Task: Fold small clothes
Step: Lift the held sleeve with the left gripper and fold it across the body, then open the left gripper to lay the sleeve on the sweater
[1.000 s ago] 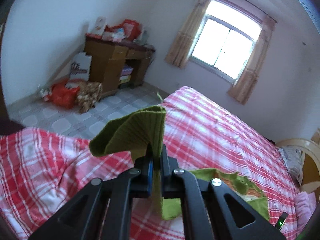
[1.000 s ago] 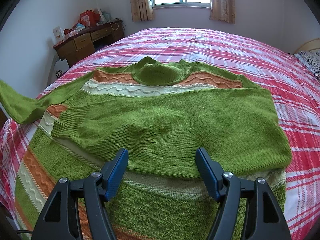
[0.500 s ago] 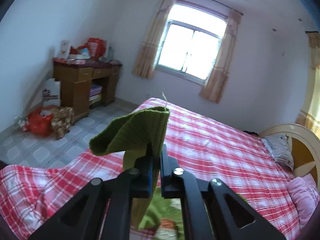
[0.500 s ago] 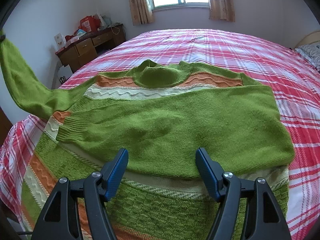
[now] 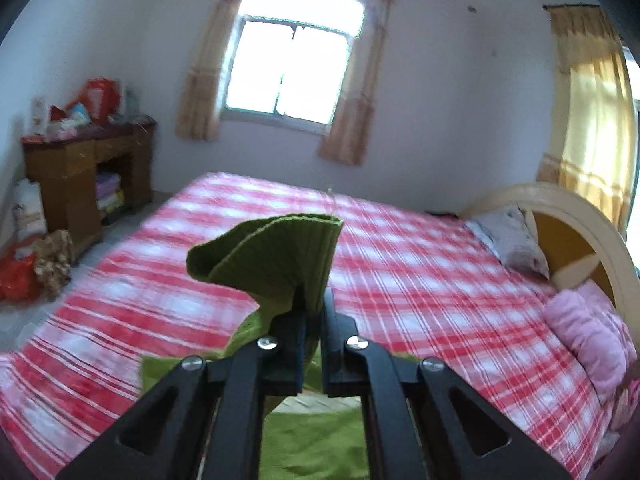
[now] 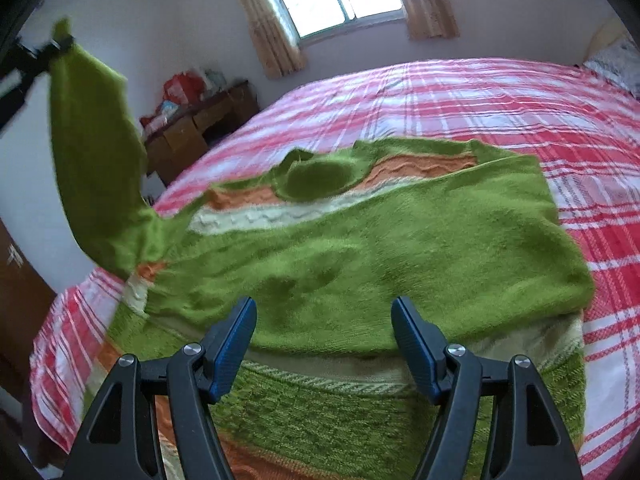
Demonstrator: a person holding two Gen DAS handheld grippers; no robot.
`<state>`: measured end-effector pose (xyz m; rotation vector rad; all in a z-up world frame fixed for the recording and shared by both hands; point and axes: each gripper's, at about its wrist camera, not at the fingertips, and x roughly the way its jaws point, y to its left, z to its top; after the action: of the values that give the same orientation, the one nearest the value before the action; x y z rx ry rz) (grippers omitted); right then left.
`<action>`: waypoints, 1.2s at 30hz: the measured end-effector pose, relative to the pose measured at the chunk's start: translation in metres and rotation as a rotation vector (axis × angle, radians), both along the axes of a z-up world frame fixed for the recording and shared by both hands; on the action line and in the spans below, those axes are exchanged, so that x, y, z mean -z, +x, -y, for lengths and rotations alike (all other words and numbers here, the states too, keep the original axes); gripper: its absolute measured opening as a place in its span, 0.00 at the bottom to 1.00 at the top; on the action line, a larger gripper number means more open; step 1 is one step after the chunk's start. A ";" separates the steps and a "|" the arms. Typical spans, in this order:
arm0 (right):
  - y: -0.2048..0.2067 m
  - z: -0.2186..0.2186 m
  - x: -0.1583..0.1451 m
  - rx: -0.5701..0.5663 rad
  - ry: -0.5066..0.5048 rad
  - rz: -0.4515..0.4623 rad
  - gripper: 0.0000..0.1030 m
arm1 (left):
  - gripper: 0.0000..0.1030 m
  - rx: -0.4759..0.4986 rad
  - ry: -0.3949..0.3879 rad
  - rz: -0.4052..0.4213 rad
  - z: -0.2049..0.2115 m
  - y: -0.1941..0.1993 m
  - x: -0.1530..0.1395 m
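A green knit sweater (image 6: 360,248) with orange and cream stripes lies flat on the red plaid bed (image 6: 500,96), its right sleeve folded across the chest. My left gripper (image 5: 312,316) is shut on the ribbed cuff of the left sleeve (image 5: 276,256) and holds it high above the bed. In the right wrist view that sleeve (image 6: 96,168) hangs raised at the far left, with the left gripper (image 6: 60,46) at its top. My right gripper (image 6: 324,344) is open and empty, hovering over the sweater's lower body.
A wooden desk (image 5: 84,176) with clutter stands by the left wall, with bags on the floor (image 5: 36,272). A window (image 5: 292,68) is on the far wall. A headboard (image 5: 560,232) and pillows (image 5: 512,240) are at the right.
My left gripper has lifted the sleeve cuff higher and swung it rightward over the bed. The sleeve now hangs upright. My right gripper stays open in place.
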<state>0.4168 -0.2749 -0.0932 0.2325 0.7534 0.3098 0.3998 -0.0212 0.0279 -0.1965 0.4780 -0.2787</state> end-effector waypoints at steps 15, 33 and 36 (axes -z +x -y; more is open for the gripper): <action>-0.018 0.053 -0.008 0.205 0.264 0.130 0.81 | 0.75 0.109 0.231 -0.153 0.092 -0.018 0.092; -0.003 0.051 0.005 0.155 0.256 0.028 0.80 | 0.92 -0.315 0.472 -0.304 -0.066 -0.022 0.164; -0.002 0.049 0.007 0.146 0.246 0.015 0.80 | 0.99 -0.350 0.480 -0.303 -0.069 -0.012 0.165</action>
<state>0.4148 -0.3238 -0.0997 0.5147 0.6786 0.2652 0.3878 0.0480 -0.1374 0.1505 0.7835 0.2155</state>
